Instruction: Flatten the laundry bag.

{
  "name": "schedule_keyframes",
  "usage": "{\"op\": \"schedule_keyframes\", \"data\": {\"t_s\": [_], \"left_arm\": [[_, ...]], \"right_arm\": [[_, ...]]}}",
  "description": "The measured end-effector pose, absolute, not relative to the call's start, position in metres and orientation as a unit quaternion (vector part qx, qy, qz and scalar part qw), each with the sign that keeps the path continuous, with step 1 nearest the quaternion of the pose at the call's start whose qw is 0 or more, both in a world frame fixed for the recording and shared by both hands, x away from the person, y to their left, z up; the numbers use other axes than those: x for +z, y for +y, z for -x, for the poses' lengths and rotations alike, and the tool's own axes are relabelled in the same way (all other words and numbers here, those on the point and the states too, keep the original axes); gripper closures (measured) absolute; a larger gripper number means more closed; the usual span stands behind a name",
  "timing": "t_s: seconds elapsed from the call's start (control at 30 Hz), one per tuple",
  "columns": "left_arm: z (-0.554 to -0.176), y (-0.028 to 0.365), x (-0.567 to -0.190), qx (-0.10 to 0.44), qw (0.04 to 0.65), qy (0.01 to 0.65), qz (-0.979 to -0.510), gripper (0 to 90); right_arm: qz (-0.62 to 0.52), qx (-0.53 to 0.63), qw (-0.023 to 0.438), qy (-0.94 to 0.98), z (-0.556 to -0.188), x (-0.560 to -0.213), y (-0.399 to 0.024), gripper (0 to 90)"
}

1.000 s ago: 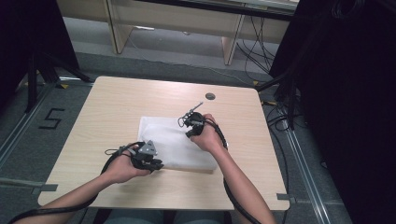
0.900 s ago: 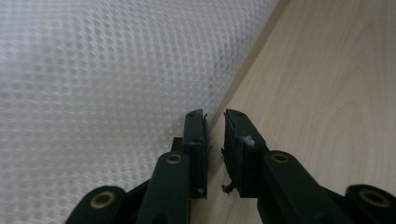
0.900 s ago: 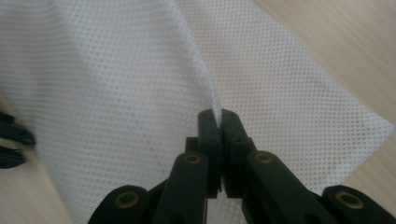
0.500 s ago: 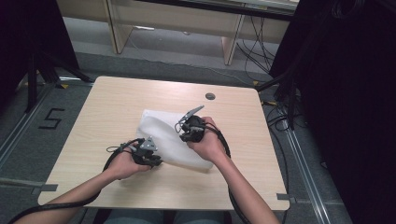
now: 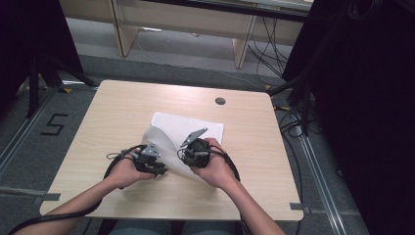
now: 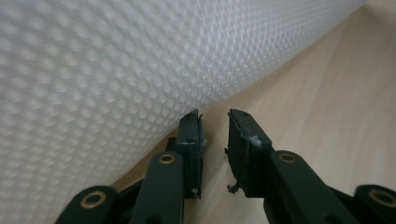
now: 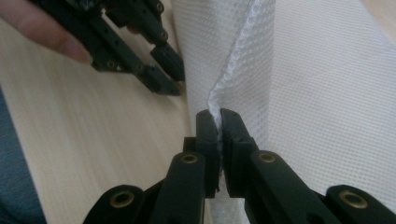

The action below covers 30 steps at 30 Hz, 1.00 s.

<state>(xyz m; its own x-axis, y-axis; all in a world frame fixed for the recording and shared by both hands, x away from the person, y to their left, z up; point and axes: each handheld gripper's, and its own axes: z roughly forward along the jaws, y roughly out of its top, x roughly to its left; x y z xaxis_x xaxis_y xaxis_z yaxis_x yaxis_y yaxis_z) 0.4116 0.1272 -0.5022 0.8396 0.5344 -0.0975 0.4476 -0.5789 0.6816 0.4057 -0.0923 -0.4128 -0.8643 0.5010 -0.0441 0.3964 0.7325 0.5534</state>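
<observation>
now our right hand-held gripper pinches the mesh edge; our left hand-held gripper, jaws apart and just opened wider around nothing, waits at its nine o'clock.

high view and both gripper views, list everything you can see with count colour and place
mesh sheet: one, white, middle of the table, its near left part lifted and folded over
table: one, light wood, centre of the high view
round hole cap: one, dark grey, far right part of the tabletop
number 5 mark: one, black, on the floor left of the table
desk legs: pale wood, beyond the table
cables: several, black, on the floor at right
left gripper: one, black, fingers apart beside the sheet's lifted edge, nothing between them
right gripper: one, black, fingers pinching the sheet's edge
forearms: two, coming in from the bottom
</observation>
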Motion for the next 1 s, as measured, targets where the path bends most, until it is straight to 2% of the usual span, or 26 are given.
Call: {"op": "schedule_keyframes", "data": {"t_s": [0.27,1.0], "left_arm": [[-0.399,0.169,-0.485,0.068,0.393,0.305,-0.865,69.9],[-0.388,0.183,-0.484,0.080,0.397,0.315,-0.859,62.2]], "right_arm": [[-0.216,0.276,0.076,0.933,-0.385,-0.426,-0.079,87.4],[-0.233,0.279,0.062,0.929,-0.377,-0.443,-0.078,87.6]]}}
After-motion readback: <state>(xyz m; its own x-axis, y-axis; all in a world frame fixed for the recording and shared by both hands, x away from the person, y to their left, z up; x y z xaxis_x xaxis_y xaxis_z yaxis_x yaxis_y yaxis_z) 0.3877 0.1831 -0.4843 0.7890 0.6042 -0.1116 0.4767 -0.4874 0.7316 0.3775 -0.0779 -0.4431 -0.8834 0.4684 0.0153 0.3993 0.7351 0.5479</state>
